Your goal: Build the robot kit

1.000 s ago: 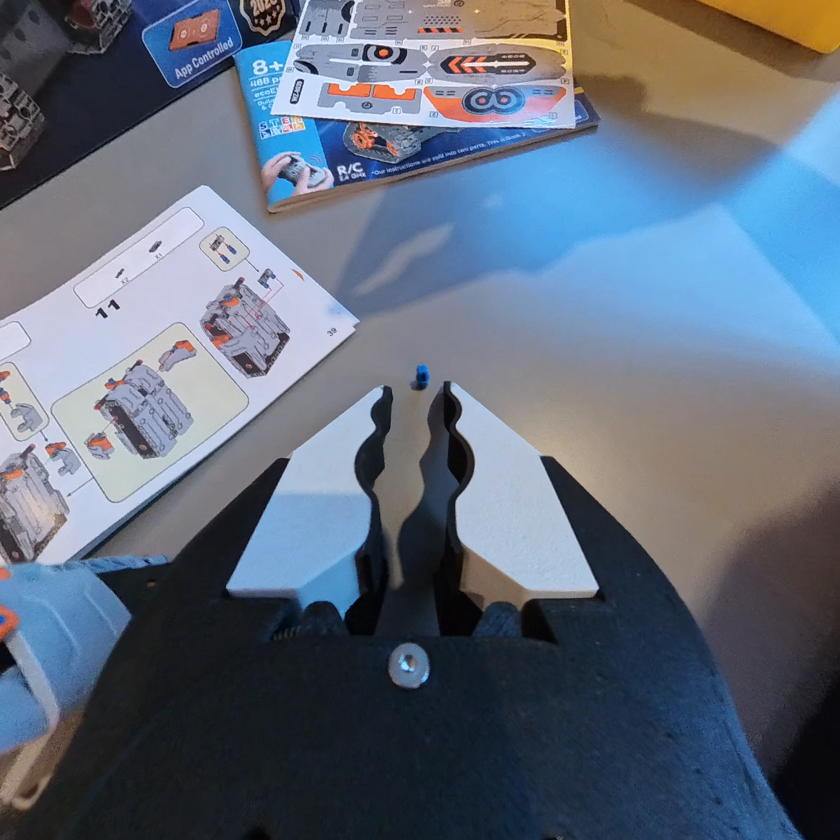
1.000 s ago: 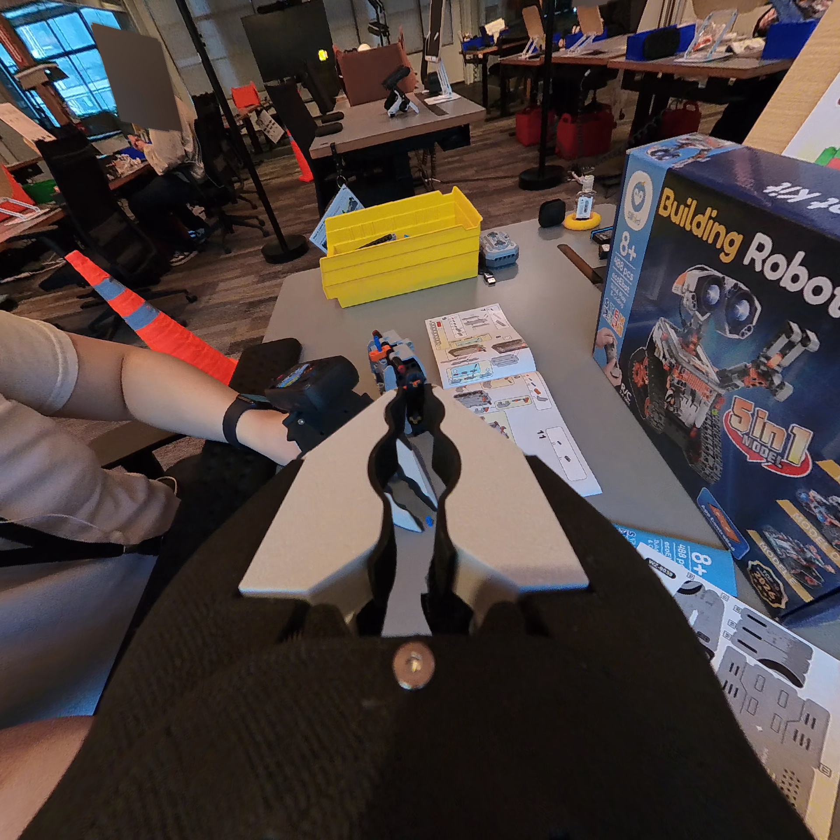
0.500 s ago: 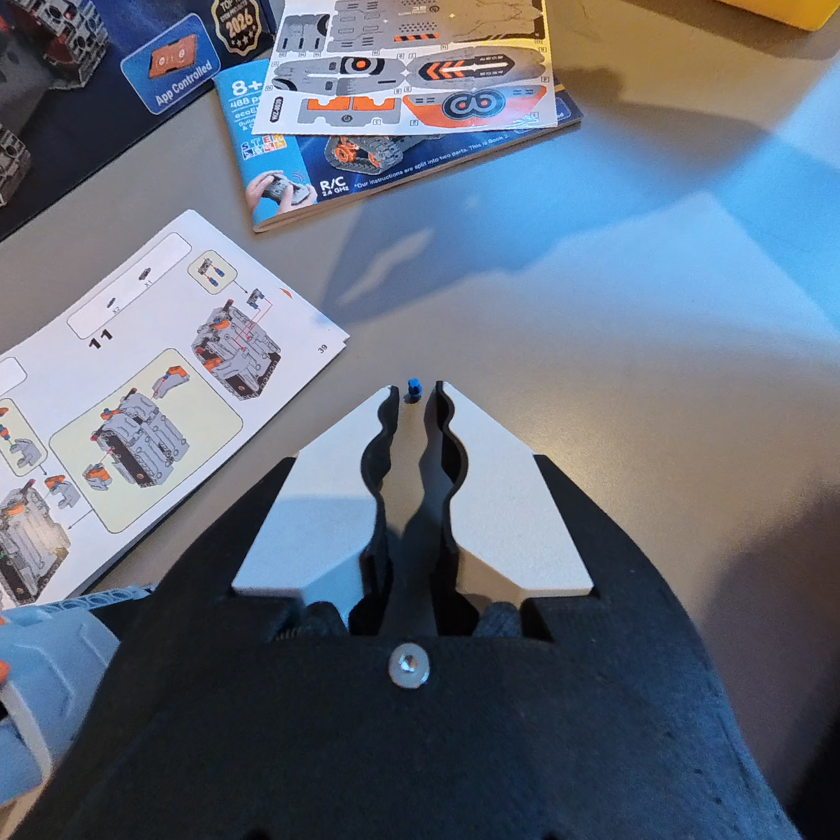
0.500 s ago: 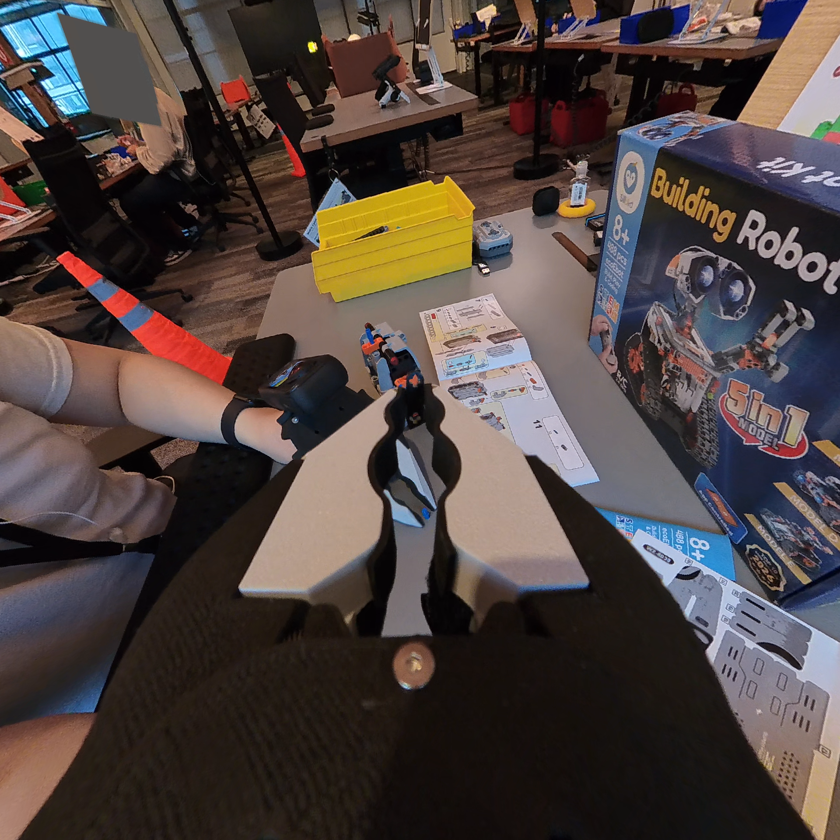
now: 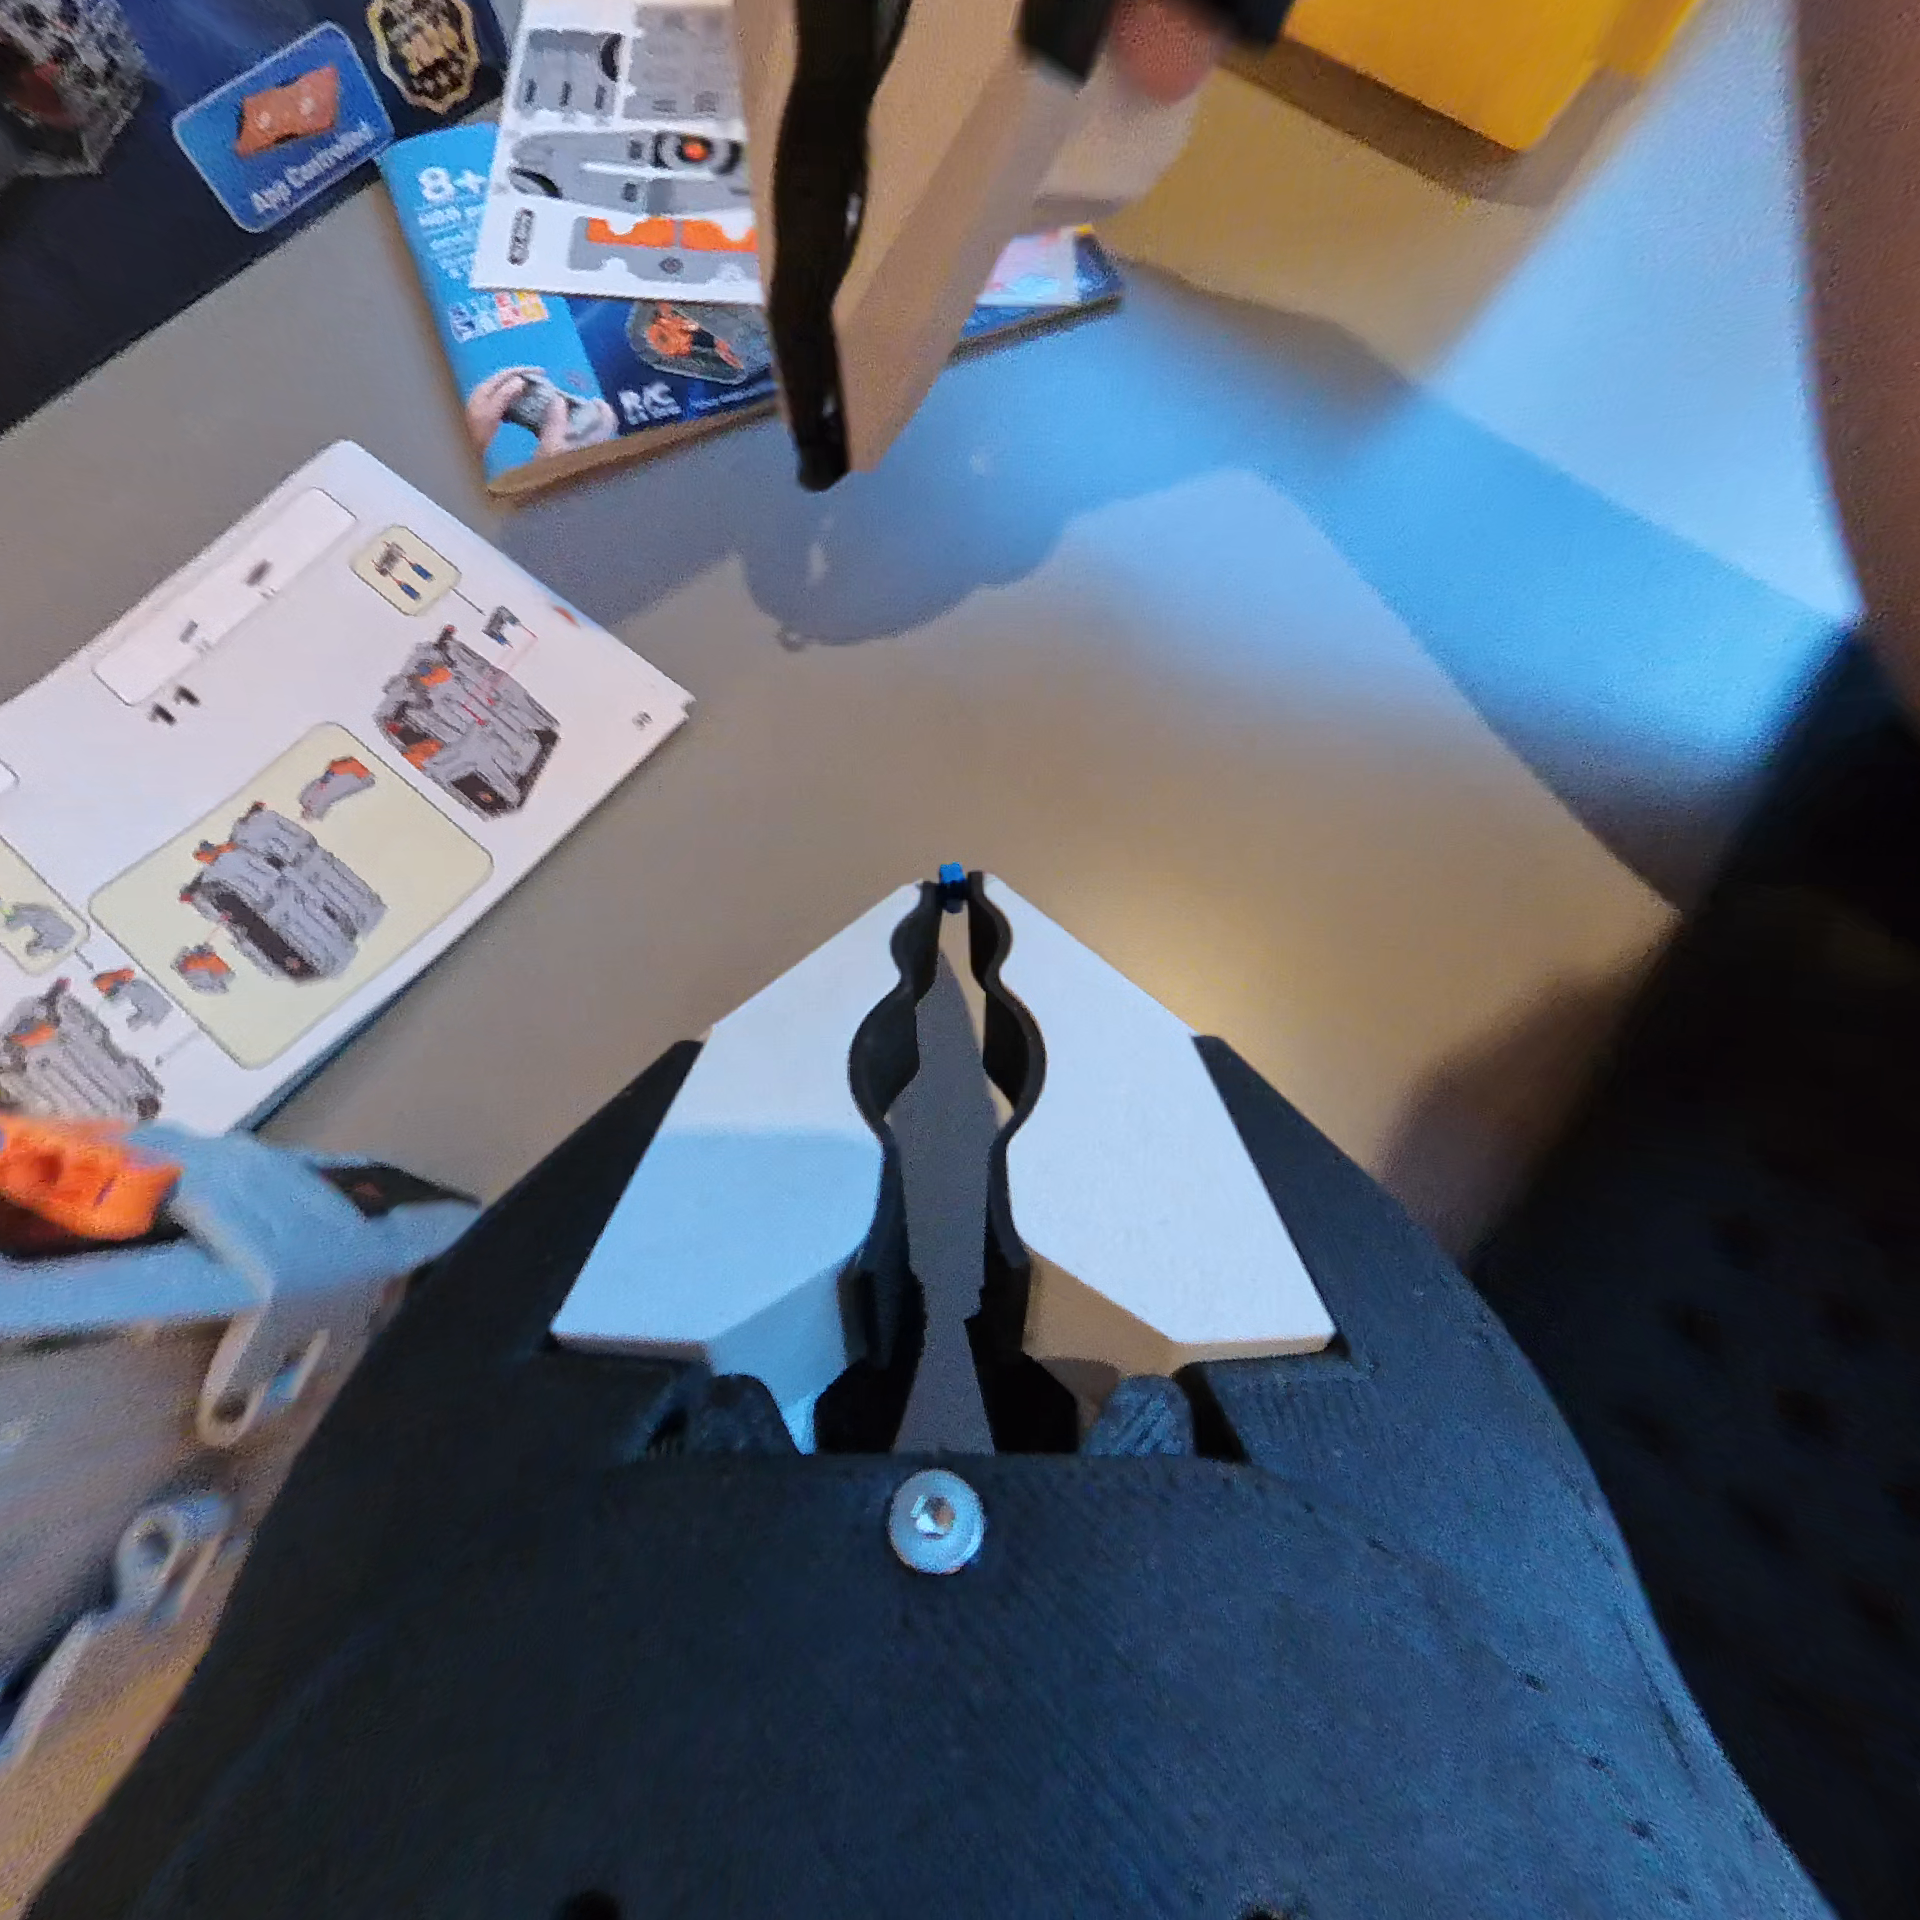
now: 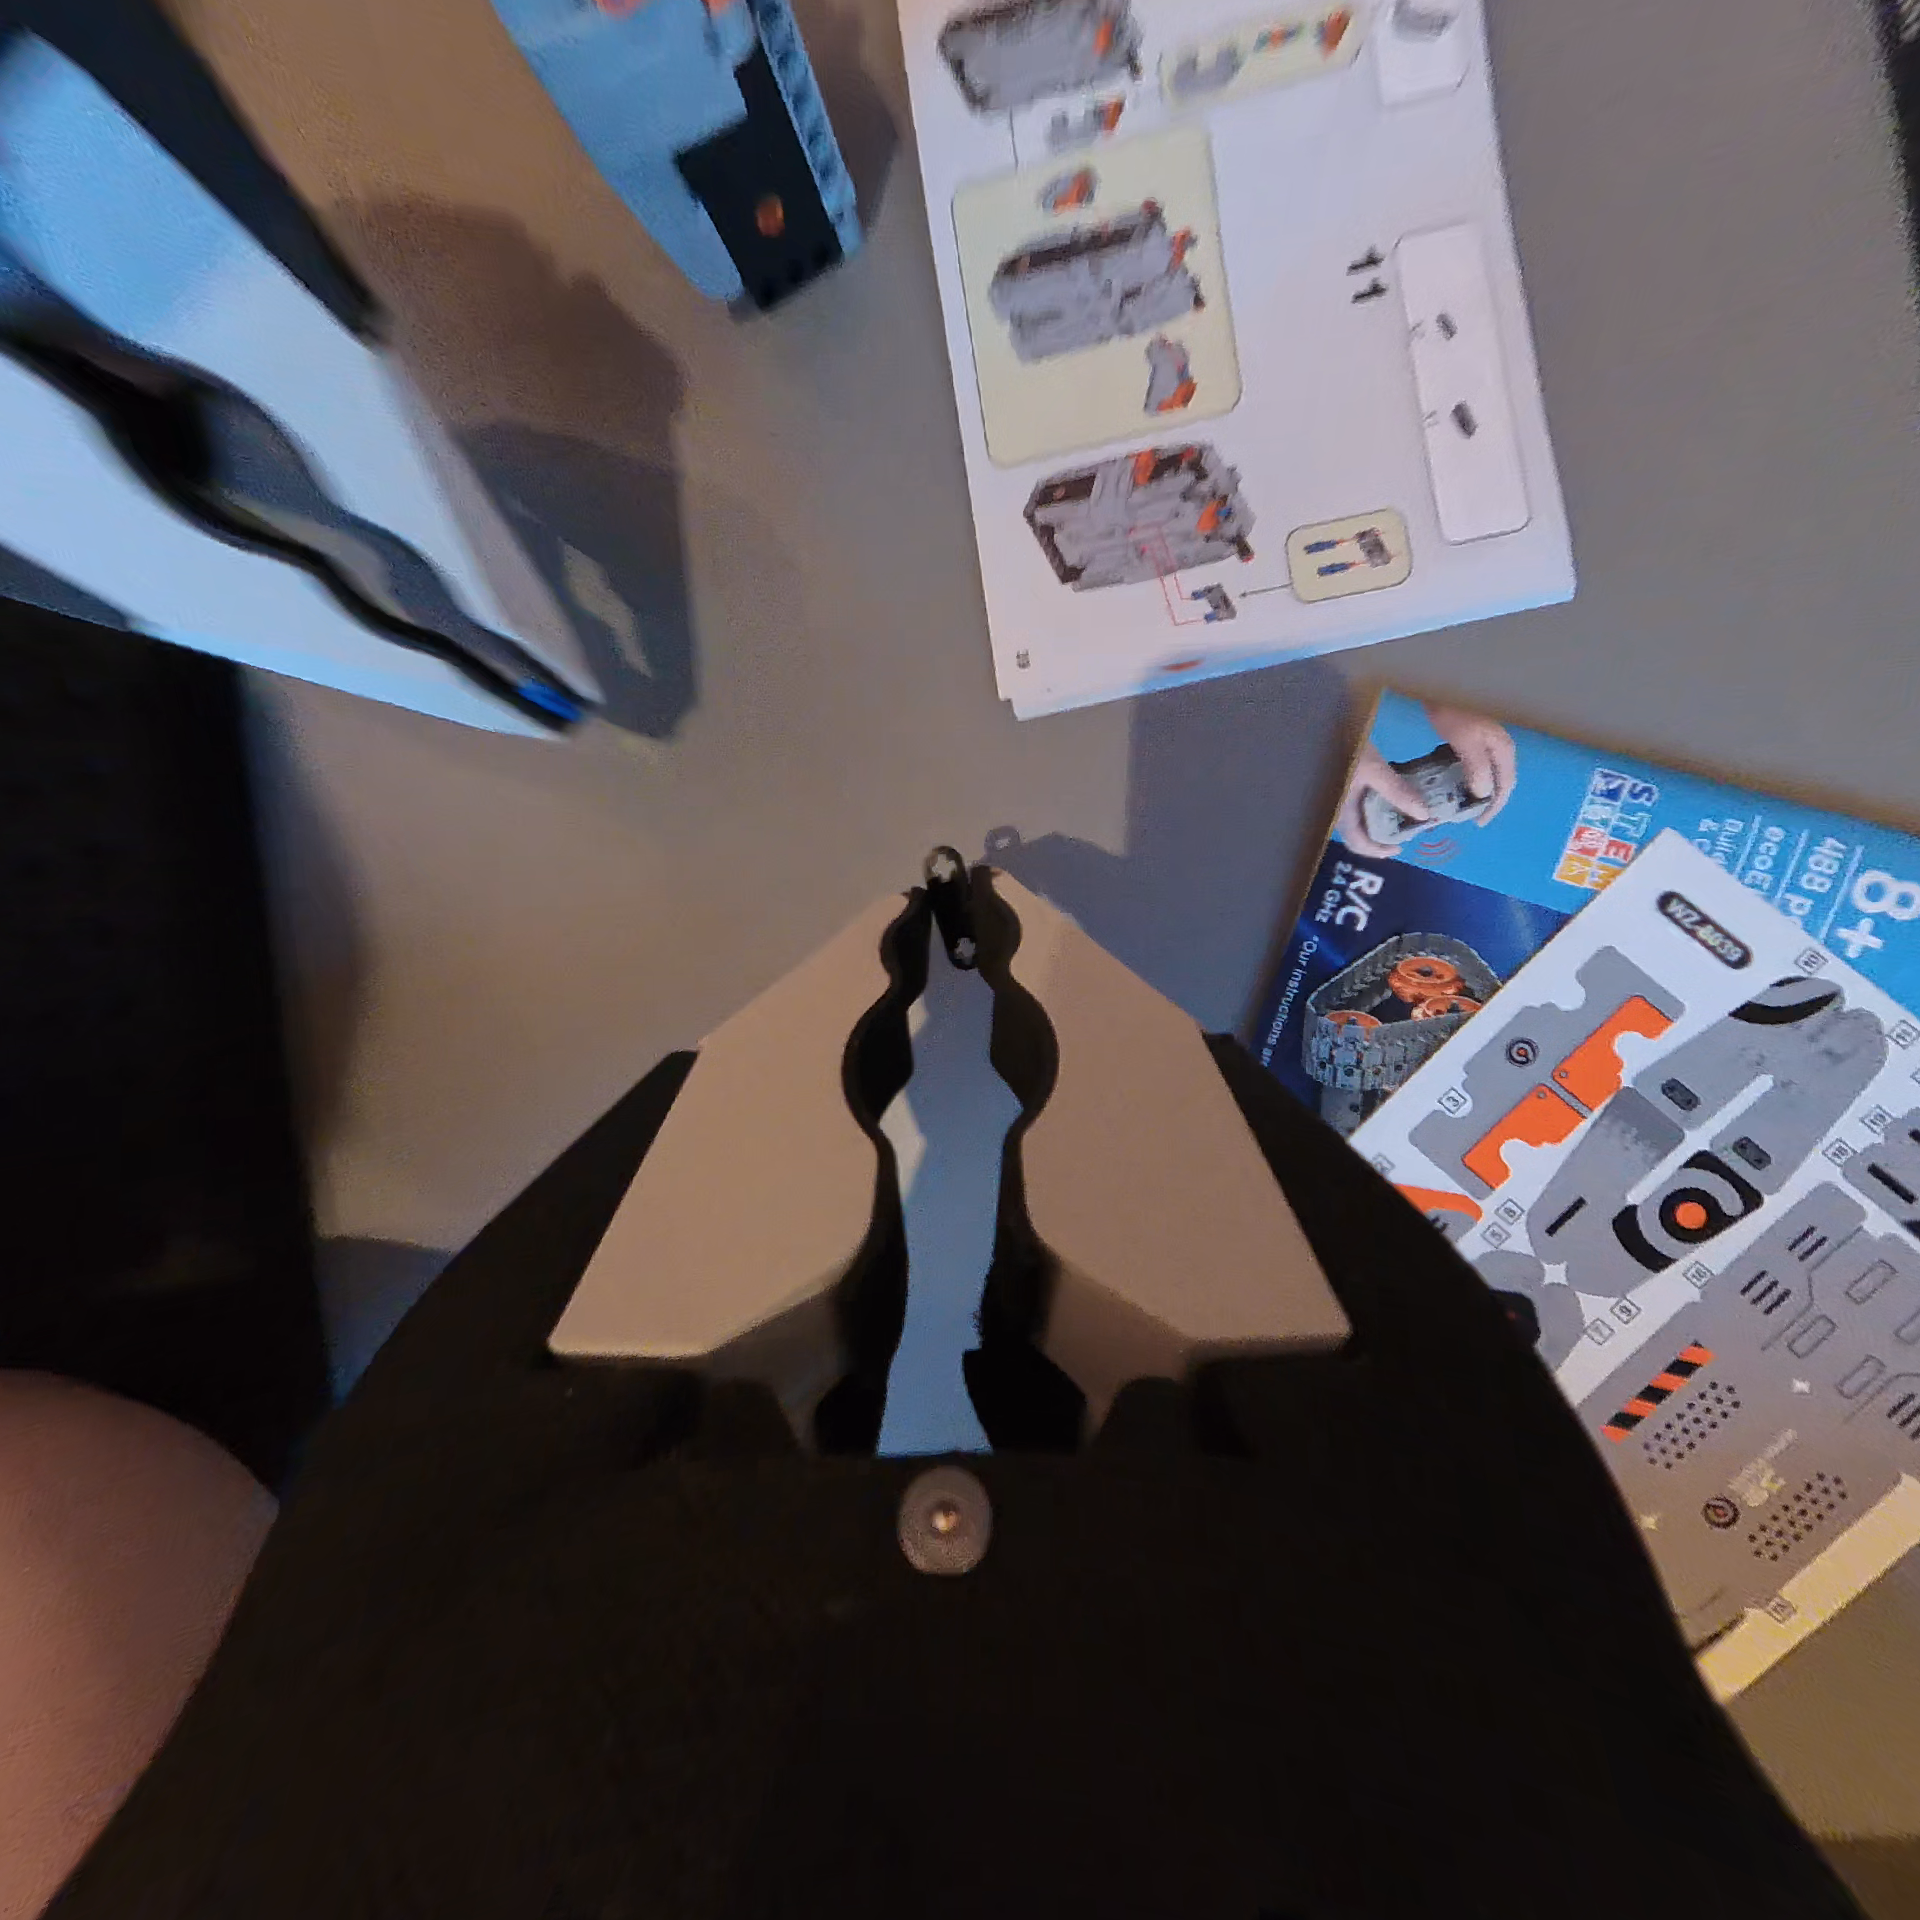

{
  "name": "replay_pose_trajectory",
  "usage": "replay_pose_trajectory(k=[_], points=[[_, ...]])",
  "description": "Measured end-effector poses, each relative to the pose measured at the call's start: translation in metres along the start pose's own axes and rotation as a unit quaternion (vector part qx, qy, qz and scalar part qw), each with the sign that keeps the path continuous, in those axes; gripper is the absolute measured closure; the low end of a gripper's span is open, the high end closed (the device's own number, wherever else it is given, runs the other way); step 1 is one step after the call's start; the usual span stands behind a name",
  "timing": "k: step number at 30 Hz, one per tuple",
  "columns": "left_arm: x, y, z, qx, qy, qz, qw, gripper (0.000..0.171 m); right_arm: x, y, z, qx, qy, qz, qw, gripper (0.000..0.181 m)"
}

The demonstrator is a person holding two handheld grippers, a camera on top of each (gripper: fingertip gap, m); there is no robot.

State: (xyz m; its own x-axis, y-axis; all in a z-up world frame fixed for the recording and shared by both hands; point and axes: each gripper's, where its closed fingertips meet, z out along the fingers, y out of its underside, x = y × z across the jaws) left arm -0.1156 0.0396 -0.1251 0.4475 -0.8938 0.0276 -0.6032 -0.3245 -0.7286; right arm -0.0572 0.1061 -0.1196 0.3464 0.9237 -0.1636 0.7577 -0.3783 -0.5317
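Note:
In the left wrist view my left gripper (image 5: 949, 900) is shut on a tiny blue peg (image 5: 949, 881), pinched at the fingertips just above the grey table (image 5: 1143, 779). My right gripper (image 6: 948, 891) is shut on a small black connector piece (image 6: 952, 914) that sticks out past its tips. The right gripper also shows in the left wrist view (image 5: 831, 312), tips down, above the table ahead of the left one. The left gripper shows blurred in the right wrist view (image 6: 260, 488), with the blue peg (image 6: 545, 701) at its tip.
An open instruction booklet (image 5: 312, 779) (image 6: 1247, 343) lies on the table. A blue booklet (image 5: 582, 364) (image 6: 1455, 852) carries a sticker sheet (image 6: 1714, 1195). A grey and orange brick assembly (image 5: 156, 1216) (image 6: 727, 135) sits beside the left gripper. A yellow bin (image 5: 1455, 62) stands behind. The grippers' ends are close to 9 centimeters from one another.
My left gripper has closed on the blue peg, which lay loose on the table before. My right gripper has swung from facing across the room to facing down at the table, close to the left one.

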Motion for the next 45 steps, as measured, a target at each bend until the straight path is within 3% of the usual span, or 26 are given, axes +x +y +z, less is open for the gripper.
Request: replay_pose_trajectory(k=[5,10,14,19,22,24,25,27,28,30,34,37,45], points=[[0.025,0.013,-0.051,-0.076,0.087,-0.033,0.993,0.168,0.006,0.01,0.02,-0.063,0.029,-0.033,0.997,0.173],[0.056,0.014,-0.101,-0.121,0.236,-0.118,0.957,0.168,0.006,0.014,0.032,-0.086,0.03,-0.045,0.995,0.173],[0.058,0.012,-0.134,-0.136,0.273,-0.131,0.943,0.168,0.006,0.018,0.039,-0.104,0.028,-0.037,0.994,0.17],[0.058,0.014,-0.174,-0.181,0.312,-0.121,0.925,0.169,0.007,0.011,0.034,-0.089,0.04,-0.032,0.995,0.15],[0.059,0.009,-0.21,-0.217,0.375,-0.111,0.894,0.168,-0.005,-0.033,-0.002,0.009,0.068,-0.074,0.995,0.15],[0.053,0.006,-0.23,-0.244,0.395,-0.092,0.881,0.168,-0.044,-0.092,-0.047,0.15,0.07,-0.158,0.973,0.15],[0.049,0.005,-0.239,-0.259,0.401,-0.074,0.876,0.168,-0.077,-0.123,-0.073,0.234,0.055,-0.218,0.946,0.151],[0.047,0.0,-0.257,-0.277,0.418,-0.028,0.865,0.168,-0.159,-0.161,-0.118,0.369,0.002,-0.343,0.864,0.156],[0.049,-0.007,-0.265,-0.28,0.43,-0.016,0.858,0.168,-0.193,-0.168,-0.129,0.397,-0.017,-0.394,0.828,0.16],[0.055,-0.023,-0.278,-0.284,0.457,-0.002,0.843,0.168,-0.232,-0.179,-0.131,0.409,-0.021,-0.453,0.791,0.161],[0.061,-0.04,-0.287,-0.323,0.458,0.034,0.828,0.168,-0.267,-0.201,-0.118,0.418,-0.004,-0.497,0.761,0.162],[0.067,-0.054,-0.289,-0.33,0.468,0.043,0.819,0.168,-0.275,-0.207,-0.113,0.423,-0.015,-0.496,0.758,0.163],[0.066,-0.104,-0.297,-0.28,0.489,0.028,0.826,0.168,-0.267,-0.214,-0.155,0.5,0.042,-0.473,0.724,0.163]])
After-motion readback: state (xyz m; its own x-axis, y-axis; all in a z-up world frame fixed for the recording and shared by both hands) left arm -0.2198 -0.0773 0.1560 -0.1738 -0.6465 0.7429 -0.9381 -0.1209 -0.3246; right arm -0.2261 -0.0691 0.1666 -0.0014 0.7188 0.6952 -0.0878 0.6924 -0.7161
